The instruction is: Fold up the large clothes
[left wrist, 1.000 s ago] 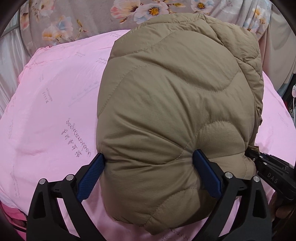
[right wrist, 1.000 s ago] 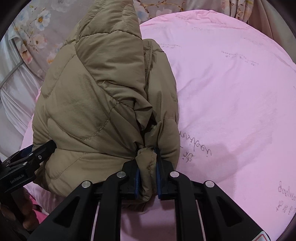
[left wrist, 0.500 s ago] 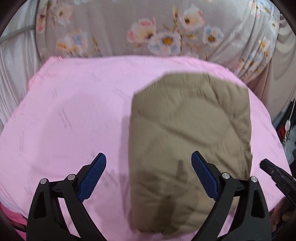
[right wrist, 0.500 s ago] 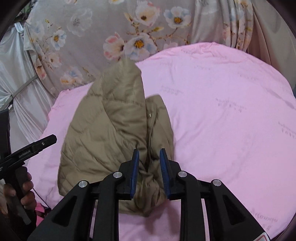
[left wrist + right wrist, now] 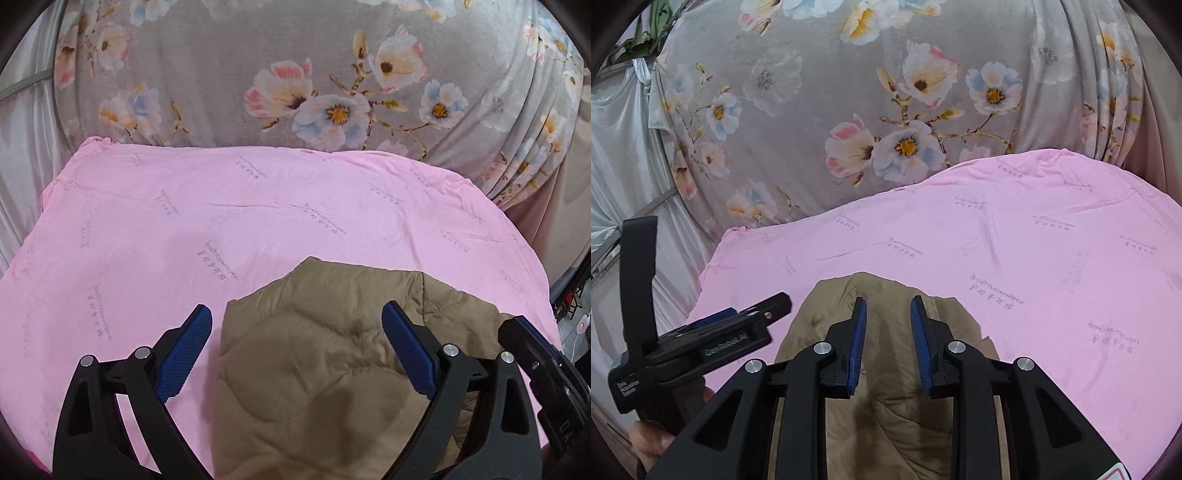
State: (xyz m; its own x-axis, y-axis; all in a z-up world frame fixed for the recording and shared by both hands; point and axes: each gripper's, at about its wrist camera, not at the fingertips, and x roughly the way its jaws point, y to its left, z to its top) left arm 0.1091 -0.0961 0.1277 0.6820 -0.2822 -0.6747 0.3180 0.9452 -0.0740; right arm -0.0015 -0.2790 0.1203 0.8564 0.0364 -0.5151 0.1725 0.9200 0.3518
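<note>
1. Left wrist view, nearest: the left gripper is seen with its jaws wide apart, nothing held between them, hovering above the khaki quilted jacket.
2. Right wrist view, nearest: the right gripper is shown with its jaws parted by a narrow gap, no fabric pinched, directly over the jacket.
3. The jacket is found lying as a compact folded bundle at the near edge of the pink sheet, which covers the bed.
4. The fold is judged nearly complete; any loose edge or puffed corner should be pressed flat and squared, with padding gripped at seams so it is not dragged open.
5. Farthest, a floral curtain is seen behind the bed.
</note>
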